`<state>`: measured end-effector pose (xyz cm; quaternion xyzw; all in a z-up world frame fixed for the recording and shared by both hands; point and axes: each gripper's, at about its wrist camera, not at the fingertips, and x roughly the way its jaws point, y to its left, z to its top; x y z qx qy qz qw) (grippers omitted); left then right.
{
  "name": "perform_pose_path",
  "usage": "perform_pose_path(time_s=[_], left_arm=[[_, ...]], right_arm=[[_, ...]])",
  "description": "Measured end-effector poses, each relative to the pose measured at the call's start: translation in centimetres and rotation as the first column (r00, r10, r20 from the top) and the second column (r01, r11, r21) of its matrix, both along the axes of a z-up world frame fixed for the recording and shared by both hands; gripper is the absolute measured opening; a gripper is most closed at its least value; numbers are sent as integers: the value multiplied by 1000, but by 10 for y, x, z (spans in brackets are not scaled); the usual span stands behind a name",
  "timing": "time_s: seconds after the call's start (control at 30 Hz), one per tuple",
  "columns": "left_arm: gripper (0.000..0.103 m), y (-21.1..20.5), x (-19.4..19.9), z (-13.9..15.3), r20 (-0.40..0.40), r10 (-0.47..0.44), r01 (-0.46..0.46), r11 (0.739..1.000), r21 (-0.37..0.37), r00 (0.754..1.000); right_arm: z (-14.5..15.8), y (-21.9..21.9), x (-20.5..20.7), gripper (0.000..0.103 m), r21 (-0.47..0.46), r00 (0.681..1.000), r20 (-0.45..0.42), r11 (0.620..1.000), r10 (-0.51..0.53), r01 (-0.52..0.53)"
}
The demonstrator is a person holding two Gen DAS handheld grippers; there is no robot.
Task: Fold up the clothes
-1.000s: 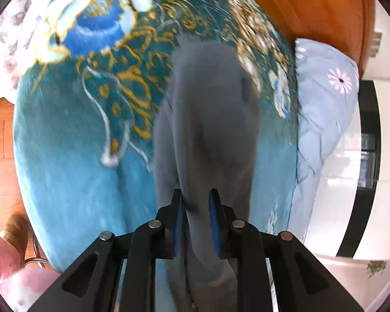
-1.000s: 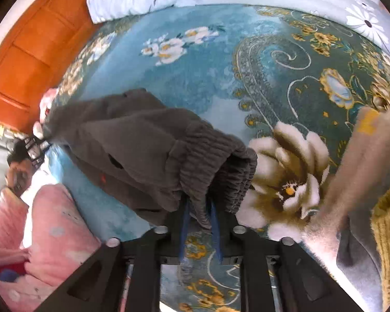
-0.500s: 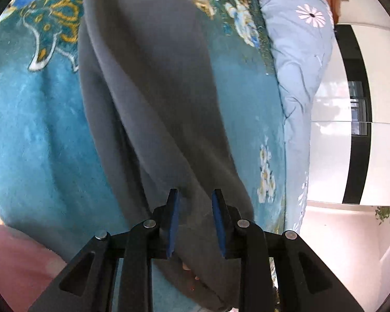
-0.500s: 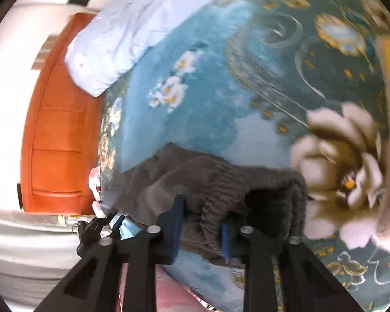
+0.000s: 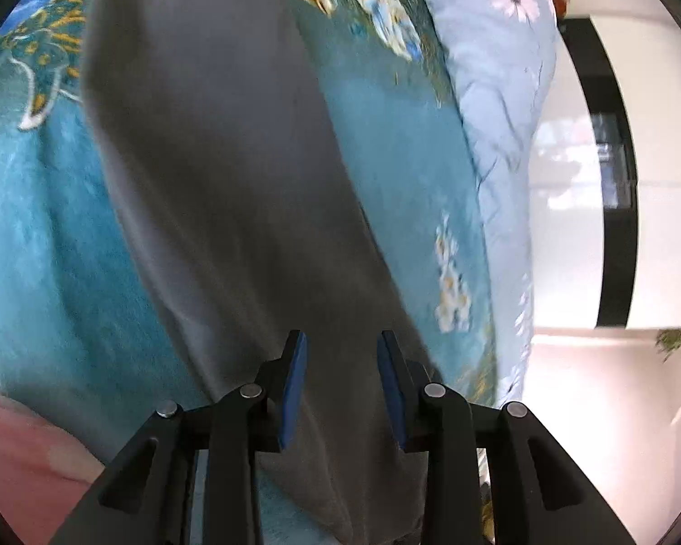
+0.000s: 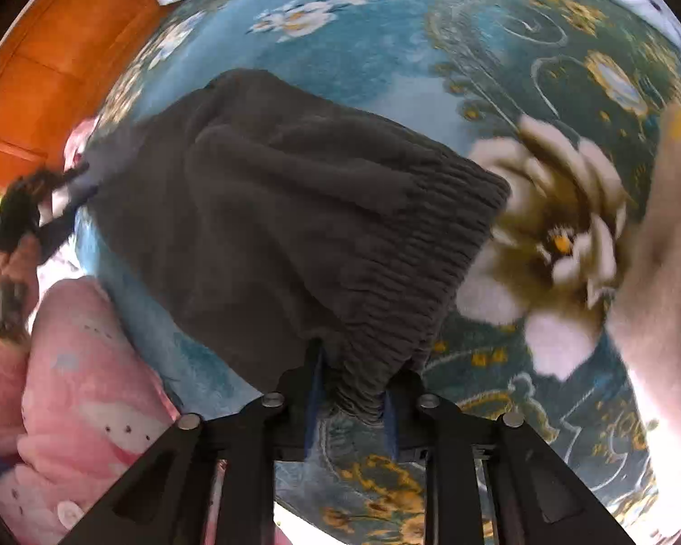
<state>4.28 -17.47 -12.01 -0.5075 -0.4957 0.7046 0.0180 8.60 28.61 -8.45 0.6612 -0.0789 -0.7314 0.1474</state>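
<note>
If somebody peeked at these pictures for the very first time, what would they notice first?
Probably the dark grey trousers, stretched across the middle of a bright teal blanket patterned with gold swirls and big white flowers. The right gripper pinches their ribbed waistband at the bottom of its view, while the left gripper has its blue pads open around the other end. A fluffy pink sleeve fills the lower left corner.

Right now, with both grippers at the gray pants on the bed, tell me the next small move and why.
Probably close the left gripper on the leg fabric first. Its jaws stand apart with the gray pants running between them, while the right gripper is pinched on the ribbed waistband. With both ends held, the pants could be pulled flat on the blanket for folding.
</note>
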Motion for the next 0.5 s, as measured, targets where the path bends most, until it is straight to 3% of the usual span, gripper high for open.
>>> perform_pose_path(time_s=[0.07,0.13,0.2,0.3,0.43,0.5], left_arm=[[33,16,-4,0,16,-63,64,997,-31,998],[33,34,-9,-6,72,-136,144,983,-110,988],[33,46,-9,-17,128,-182,203,962,-180,975],[33,49,-8,-31,192,-193,229,956,-186,962],[33,44,-8,-29,176,-187,221,955,-199,967],[33,42,-7,-30,171,-183,215,957,-194,968]], right_arm=[[11,3,0,51,17,1000,-22,1000,2,-2],[25,11,-1,58,13,999,-45,999,-30,31],[34,24,-2,60,-21,994,-68,996,-85,84],[42,35,-8,60,-57,979,-109,985,-170,164],[13,48,-25,63,-16,968,-61,970,-243,242],[-12,59,-28,70,-60,946,-2,945,-324,323]])
